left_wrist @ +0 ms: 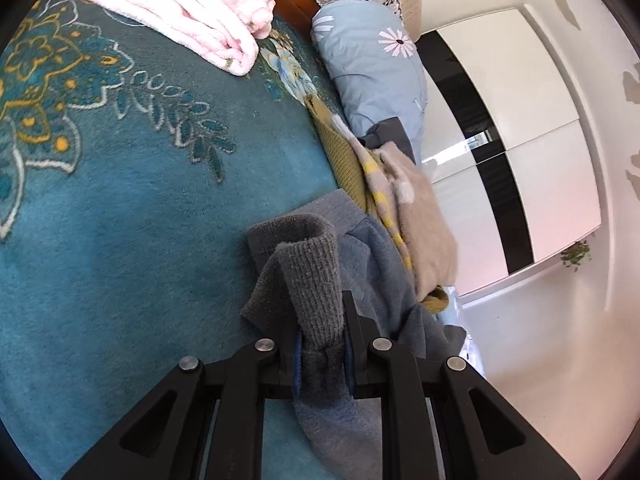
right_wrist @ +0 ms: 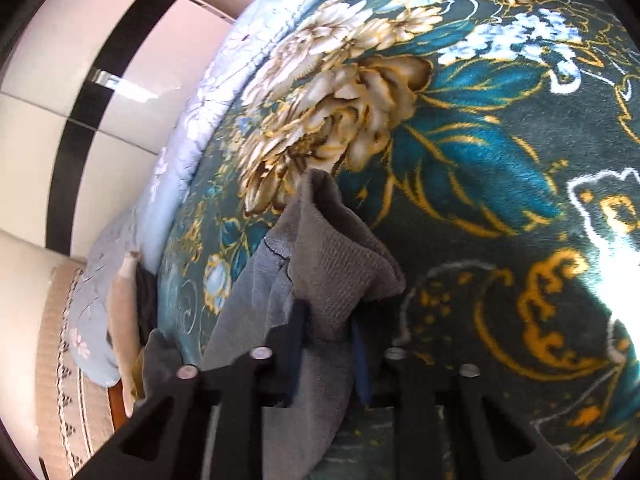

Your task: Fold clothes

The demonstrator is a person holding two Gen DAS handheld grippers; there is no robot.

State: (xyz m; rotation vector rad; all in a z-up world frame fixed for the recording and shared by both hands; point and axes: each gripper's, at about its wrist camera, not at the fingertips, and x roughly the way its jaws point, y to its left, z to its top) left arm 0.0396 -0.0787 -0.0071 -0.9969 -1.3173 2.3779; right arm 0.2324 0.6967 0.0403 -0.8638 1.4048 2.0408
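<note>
A grey sweatshirt (left_wrist: pixel 376 264) with ribbed knit trim is held by both grippers above a teal floral blanket (left_wrist: pixel 120 200). My left gripper (left_wrist: pixel 322 320) is shut on a ribbed cuff (left_wrist: pixel 316 276) of the grey sweatshirt, with the cloth hanging down between the fingers. My right gripper (right_wrist: pixel 326 324) is shut on another ribbed edge of the same sweatshirt (right_wrist: pixel 336 264), which drapes down over the floral blanket (right_wrist: pixel 480 160).
A folded pink fleece garment (left_wrist: pixel 192 4) lies at the far left of the blanket. A pile of beige, mustard and dark clothes (left_wrist: pixel 400 184) sits beside a light blue flowered pillow (left_wrist: pixel 372 64). A white and black wardrobe (left_wrist: pixel 520 140) stands beyond the bed.
</note>
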